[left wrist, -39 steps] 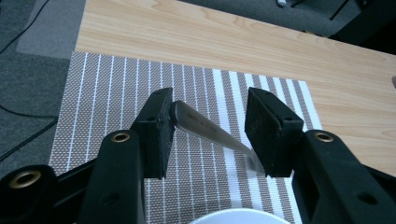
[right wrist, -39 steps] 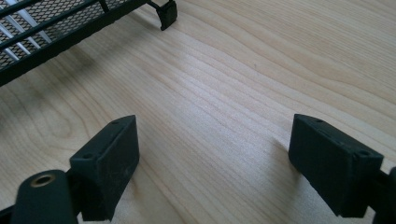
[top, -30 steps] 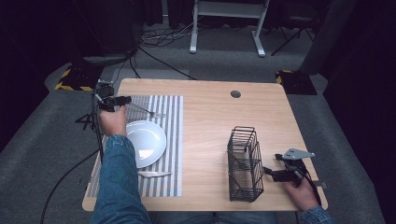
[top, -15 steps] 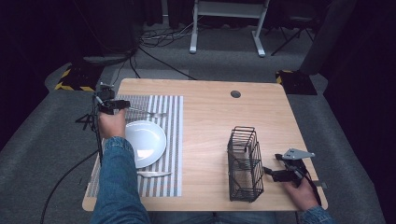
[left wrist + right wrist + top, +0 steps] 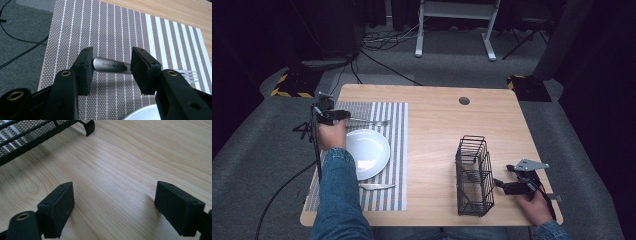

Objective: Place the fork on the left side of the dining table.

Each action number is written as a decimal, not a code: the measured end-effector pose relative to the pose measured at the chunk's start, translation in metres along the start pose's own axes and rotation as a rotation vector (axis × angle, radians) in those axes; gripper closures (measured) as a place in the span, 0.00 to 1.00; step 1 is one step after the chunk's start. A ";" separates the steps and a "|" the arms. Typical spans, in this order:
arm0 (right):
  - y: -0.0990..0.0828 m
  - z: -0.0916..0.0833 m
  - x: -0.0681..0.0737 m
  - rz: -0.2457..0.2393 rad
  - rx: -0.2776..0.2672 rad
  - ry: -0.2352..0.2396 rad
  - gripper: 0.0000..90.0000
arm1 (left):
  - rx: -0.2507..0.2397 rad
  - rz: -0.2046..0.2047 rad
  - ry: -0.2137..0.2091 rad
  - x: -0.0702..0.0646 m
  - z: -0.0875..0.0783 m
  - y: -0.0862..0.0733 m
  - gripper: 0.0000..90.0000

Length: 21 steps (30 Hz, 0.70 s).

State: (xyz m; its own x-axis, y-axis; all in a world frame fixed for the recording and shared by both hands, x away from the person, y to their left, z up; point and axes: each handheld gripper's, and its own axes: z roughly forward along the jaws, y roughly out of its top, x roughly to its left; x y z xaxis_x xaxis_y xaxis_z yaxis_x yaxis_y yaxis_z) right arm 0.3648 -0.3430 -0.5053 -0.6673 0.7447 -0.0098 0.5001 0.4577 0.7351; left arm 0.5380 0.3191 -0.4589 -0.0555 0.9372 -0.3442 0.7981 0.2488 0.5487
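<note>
From the high view, my left gripper (image 5: 343, 115) sits at the far left of the surface (image 5: 437, 125), its jaws set about the handle of a fork (image 5: 369, 121) that lies on the striped placemat (image 5: 397, 150). In the left gripper view the fork (image 5: 112, 65) runs crosswise between the two pads; the handle end meets the pad on one side and passes behind the other, the tines showing beyond it, though I cannot tell whether the pads press on it. A white plate (image 5: 368, 152) lies just below that gripper, a knife (image 5: 377, 186) nearer to me beyond the plate. My right gripper (image 5: 502, 185) rests just beside the black wire basket (image 5: 473, 175), jaws wide apart over bare wood with nothing between them.
</note>
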 end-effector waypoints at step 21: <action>-0.001 -0.001 0.001 0.005 0.002 -0.006 0.18 | -0.020 -0.017 0.057 0.009 -0.003 0.004 0.55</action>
State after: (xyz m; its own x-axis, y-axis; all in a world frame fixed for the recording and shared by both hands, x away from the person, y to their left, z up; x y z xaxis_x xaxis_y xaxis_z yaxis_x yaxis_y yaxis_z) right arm 0.3634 -0.3431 -0.5052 -0.6611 0.7502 -0.0100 0.5049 0.4548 0.7336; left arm 0.5388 0.3292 -0.4570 -0.1034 0.9450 -0.3102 0.7844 0.2693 0.5587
